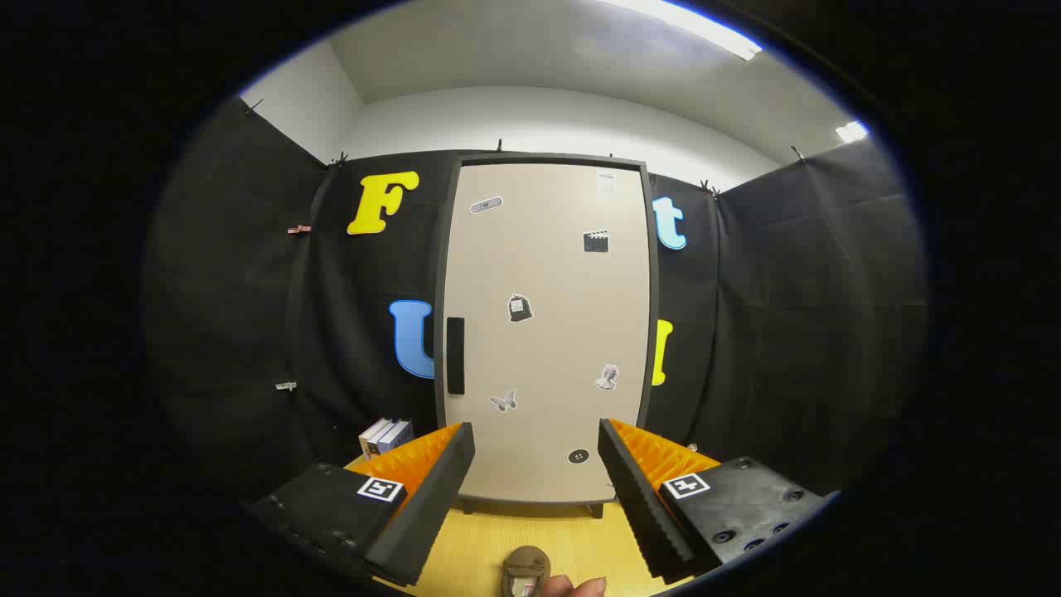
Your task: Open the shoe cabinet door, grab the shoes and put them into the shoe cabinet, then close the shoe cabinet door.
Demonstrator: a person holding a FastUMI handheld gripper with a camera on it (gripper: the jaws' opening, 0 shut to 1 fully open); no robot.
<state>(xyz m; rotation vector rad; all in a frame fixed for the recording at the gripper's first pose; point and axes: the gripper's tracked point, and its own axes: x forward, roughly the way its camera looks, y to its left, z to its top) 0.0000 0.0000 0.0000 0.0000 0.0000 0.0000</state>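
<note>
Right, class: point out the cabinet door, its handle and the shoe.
cabinet door [547,348], gripper view, on its bare middle panel.
handle [455,355], gripper view, on the middle of the dark bar.
shoe [526,572], gripper view, on its top, between the open gripper [537,454] fingers.

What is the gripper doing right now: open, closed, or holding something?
Gripper: open, holding nothing, fingers spread wide and aimed at the closed shoe cabinet door, apart from it.

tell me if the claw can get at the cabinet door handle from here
Probably yes. The claw is open, facing the closed shoe cabinet door, and nothing stands between its fingers and the dark handle on the door's left edge. It would need to shift slightly left.
</note>
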